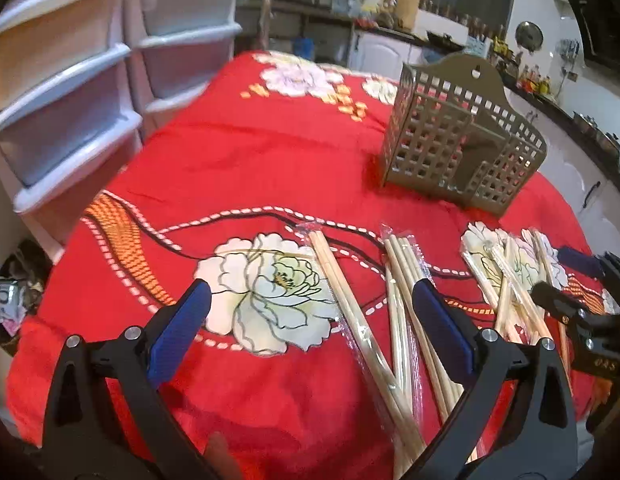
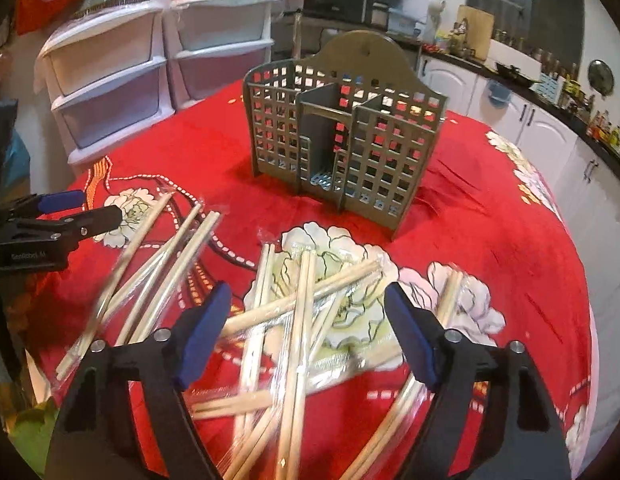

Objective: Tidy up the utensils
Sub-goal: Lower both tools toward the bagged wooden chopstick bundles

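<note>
Several pairs of wooden chopsticks in clear wrappers lie scattered on the red floral tablecloth (image 1: 250,160). In the left wrist view one wrapped pair (image 1: 350,312) lies between the fingers of my left gripper (image 1: 312,296), which hovers open with nothing held. My right gripper (image 2: 308,296) stands open over a crossed pile of chopsticks (image 2: 298,320) without touching them. A grey-brown lattice utensil holder (image 1: 450,140) (image 2: 342,136) stands upright behind the chopsticks, its compartments empty. Each gripper shows at the edge of the other's view: the right gripper (image 1: 570,280), the left gripper (image 2: 82,208).
White plastic drawer units (image 1: 70,92) (image 2: 110,80) stand against the table's left side. A kitchen counter with bottles and white cabinets (image 2: 550,120) runs along the right. The round table's edge drops off at the right (image 2: 590,320).
</note>
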Action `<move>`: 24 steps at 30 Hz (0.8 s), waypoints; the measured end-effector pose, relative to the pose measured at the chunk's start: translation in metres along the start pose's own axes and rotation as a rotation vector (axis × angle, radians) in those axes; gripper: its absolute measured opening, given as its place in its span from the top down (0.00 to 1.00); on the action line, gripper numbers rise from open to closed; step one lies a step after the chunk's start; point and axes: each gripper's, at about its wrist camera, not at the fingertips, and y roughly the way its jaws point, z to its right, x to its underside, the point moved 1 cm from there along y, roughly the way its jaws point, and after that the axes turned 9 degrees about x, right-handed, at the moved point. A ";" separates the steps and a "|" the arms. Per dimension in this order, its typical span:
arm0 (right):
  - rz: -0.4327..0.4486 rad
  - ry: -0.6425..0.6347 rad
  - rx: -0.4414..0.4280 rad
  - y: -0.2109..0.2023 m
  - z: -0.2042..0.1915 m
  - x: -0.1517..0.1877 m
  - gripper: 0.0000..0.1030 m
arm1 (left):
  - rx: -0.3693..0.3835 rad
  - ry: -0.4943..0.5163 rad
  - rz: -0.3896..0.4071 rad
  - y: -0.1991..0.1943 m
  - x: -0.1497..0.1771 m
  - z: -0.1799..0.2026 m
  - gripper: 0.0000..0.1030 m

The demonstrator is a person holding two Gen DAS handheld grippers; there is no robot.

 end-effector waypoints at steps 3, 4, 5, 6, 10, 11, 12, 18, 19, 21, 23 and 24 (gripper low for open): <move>-0.031 -0.024 -0.035 0.014 0.002 -0.008 0.36 | 0.033 -0.012 -0.053 0.011 -0.004 -0.004 0.20; -0.033 -0.029 -0.036 0.016 0.001 -0.009 0.37 | 0.041 -0.016 -0.064 0.014 -0.006 -0.006 0.25; -0.039 -0.038 -0.038 0.020 0.001 -0.011 0.41 | 0.050 -0.018 -0.073 0.016 -0.008 -0.007 0.28; -0.046 -0.043 -0.047 0.024 0.001 -0.014 0.43 | 0.062 -0.018 -0.084 0.019 -0.010 -0.007 0.31; -0.086 -0.047 -0.087 0.038 0.002 -0.021 0.51 | 0.119 -0.042 -0.141 0.031 -0.014 -0.007 0.43; -0.095 -0.052 -0.093 0.040 0.001 -0.022 0.52 | 0.122 -0.048 -0.152 0.034 -0.015 -0.008 0.45; -0.106 -0.060 -0.100 0.044 -0.001 -0.023 0.53 | 0.125 -0.050 -0.160 0.037 -0.016 -0.007 0.48; -0.159 -0.069 -0.130 0.064 -0.003 -0.027 0.58 | 0.157 -0.099 -0.222 0.056 -0.022 -0.016 0.55; -0.167 -0.064 -0.133 0.068 -0.003 -0.028 0.58 | 0.160 -0.102 -0.226 0.058 -0.024 -0.017 0.55; -0.177 -0.060 -0.143 0.073 -0.003 -0.030 0.59 | 0.165 -0.111 -0.235 0.061 -0.028 -0.020 0.55; -0.192 -0.059 -0.158 0.078 -0.004 -0.032 0.62 | 0.169 -0.123 -0.246 0.064 -0.031 -0.023 0.56; -0.200 -0.055 -0.166 0.080 -0.003 -0.033 0.62 | 0.166 -0.123 -0.253 0.066 -0.032 -0.024 0.59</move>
